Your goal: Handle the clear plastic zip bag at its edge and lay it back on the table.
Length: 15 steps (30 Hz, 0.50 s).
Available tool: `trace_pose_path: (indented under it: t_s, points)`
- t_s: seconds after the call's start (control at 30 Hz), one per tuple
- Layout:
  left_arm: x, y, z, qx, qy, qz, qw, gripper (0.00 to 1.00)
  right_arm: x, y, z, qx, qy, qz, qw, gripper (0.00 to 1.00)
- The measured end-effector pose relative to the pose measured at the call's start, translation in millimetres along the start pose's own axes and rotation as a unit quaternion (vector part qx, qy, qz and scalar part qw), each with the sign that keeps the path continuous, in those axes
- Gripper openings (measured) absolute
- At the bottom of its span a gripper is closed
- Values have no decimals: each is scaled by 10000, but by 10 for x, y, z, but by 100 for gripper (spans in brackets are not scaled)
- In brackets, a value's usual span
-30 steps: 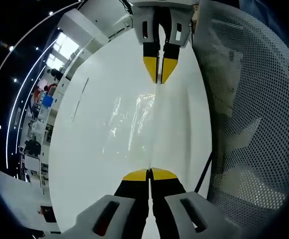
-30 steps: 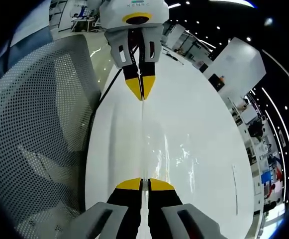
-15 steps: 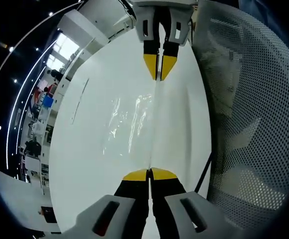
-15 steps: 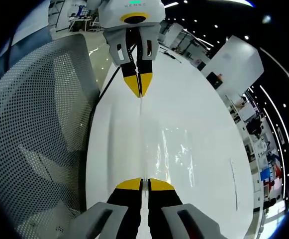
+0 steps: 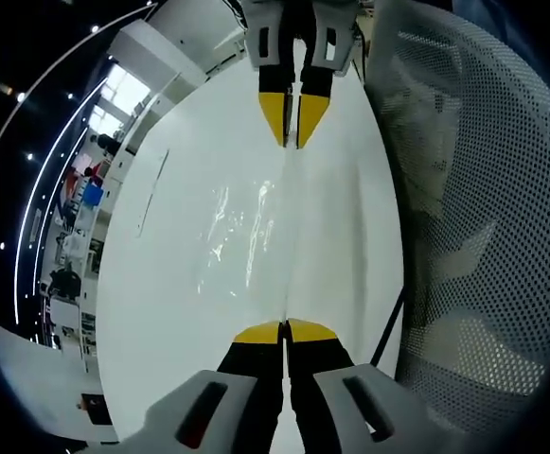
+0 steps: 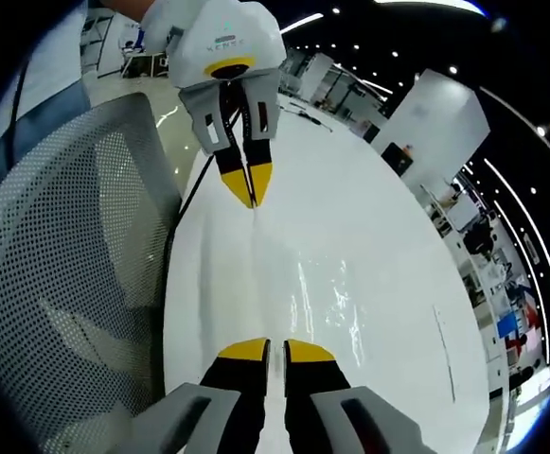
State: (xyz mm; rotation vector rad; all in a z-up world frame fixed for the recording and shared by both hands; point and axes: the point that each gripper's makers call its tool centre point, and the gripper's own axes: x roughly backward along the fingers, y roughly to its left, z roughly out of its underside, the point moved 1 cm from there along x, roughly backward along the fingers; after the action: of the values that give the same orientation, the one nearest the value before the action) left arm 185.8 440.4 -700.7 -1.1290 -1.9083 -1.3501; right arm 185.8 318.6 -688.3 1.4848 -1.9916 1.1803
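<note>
- Left gripper view: the left gripper (image 5: pixel 284 330) has its jaws closed on the near edge of the clear bag (image 5: pixel 256 236), stretched over the white tabletop (image 5: pixel 161 284); the right gripper (image 5: pixel 292 118) pinches the far edge.
- Right gripper view: the right gripper (image 6: pixel 266 348) shows a narrow gap, seemingly gripping the bag (image 6: pixel 303 293); a mesh chair (image 6: pixel 57 284) stands beside.

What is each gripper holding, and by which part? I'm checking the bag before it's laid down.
Both hold the clear zip bag by one edge: the left gripper at one end, the right gripper at the other, above the white table.
</note>
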Motion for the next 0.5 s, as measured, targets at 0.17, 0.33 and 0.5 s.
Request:
trace_pose_path:
  t_s: [0.17, 0.33, 0.5]
  points:
    - [1, -8, -45, -56, -14, -7, 10000, 0, -14, -65, -138, -93, -187, 13, 9998, 7]
    - [17, -13, -70, -97, -20, -9, 10000, 0, -54, -135, -257, -49, -280, 79, 9996, 10]
    - [34, -13, -73, -93, -26, -14, 10000, 0, -137, -94, -275, 95, -216, -35, 9997, 12]
